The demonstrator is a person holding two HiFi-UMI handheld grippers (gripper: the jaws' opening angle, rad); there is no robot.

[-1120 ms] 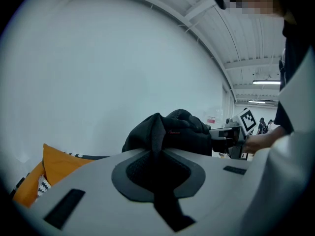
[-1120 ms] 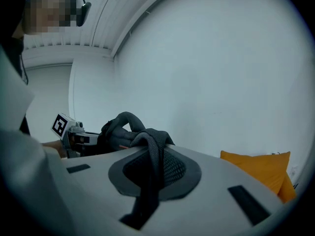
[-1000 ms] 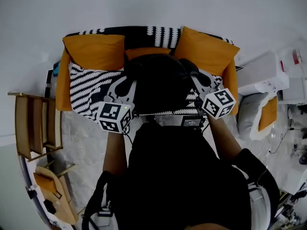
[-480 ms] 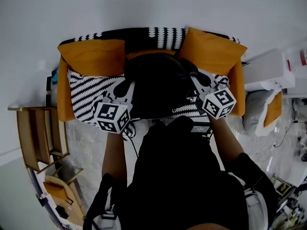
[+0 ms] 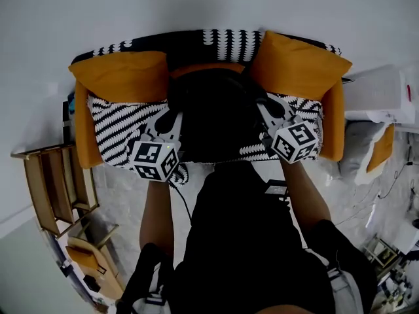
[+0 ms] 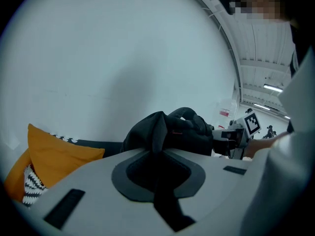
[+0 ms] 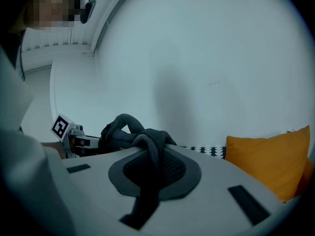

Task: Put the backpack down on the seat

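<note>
Two claws, both pinched shut on black fabric, carry the backpack [image 5: 213, 113] between them. It is a soft, matt black bag, slumped and rounded, with a padded loop handle [image 6: 189, 113] standing up at its top. The left claw [image 5: 171, 118] grips a fold of smooth cloth on the bag's left side. The right claw [image 5: 268, 113] grips a mesh-lined shoulder strap [image 7: 152, 151] on its right side.

The backpack is over the middle of the sofa's black-and-white striped seat [image 5: 124, 120], close to the backrest. An orange left cushion [image 5: 121, 76] and an orange right cushion [image 5: 298, 67] flank it. Whether its base touches the seat cannot be told.

The left forearm [image 5: 157, 208] and right forearm [image 5: 304, 198] reach away from the person, roughly parallel, with the claws tipped slightly downward.
</note>
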